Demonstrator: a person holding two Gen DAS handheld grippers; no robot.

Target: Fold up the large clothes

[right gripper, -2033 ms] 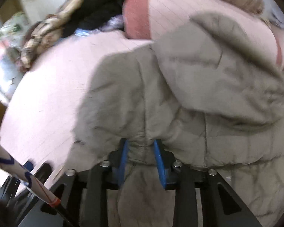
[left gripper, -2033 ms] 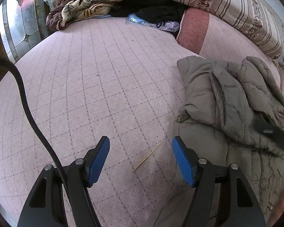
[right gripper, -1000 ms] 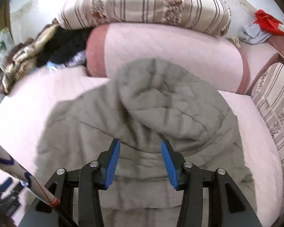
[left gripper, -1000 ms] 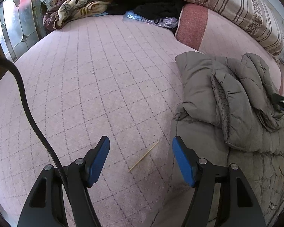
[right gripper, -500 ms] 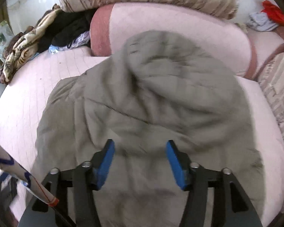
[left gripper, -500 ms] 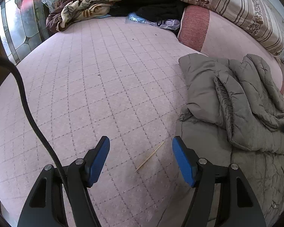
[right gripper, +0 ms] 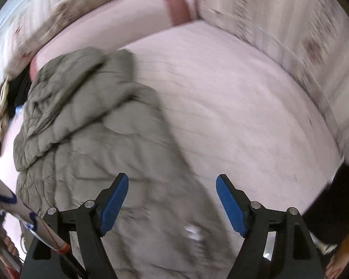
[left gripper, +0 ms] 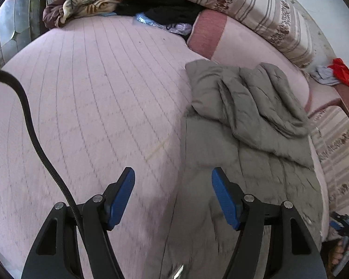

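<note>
The grey coat (left gripper: 251, 125) lies at the right of the left view, its top folded over its body, its left edge running down between the pads of the left tool (left gripper: 173, 196). That tool stands apart, empty. The pink bed (left gripper: 93, 97) is bare across the left and centre. In the right view, the right tool (right gripper: 172, 200) is opening with nothing clamped, above the coat's right edge, with bare bed at right. Striped cushions (left gripper: 251, 7) line the top. The right view is blurred.
</note>
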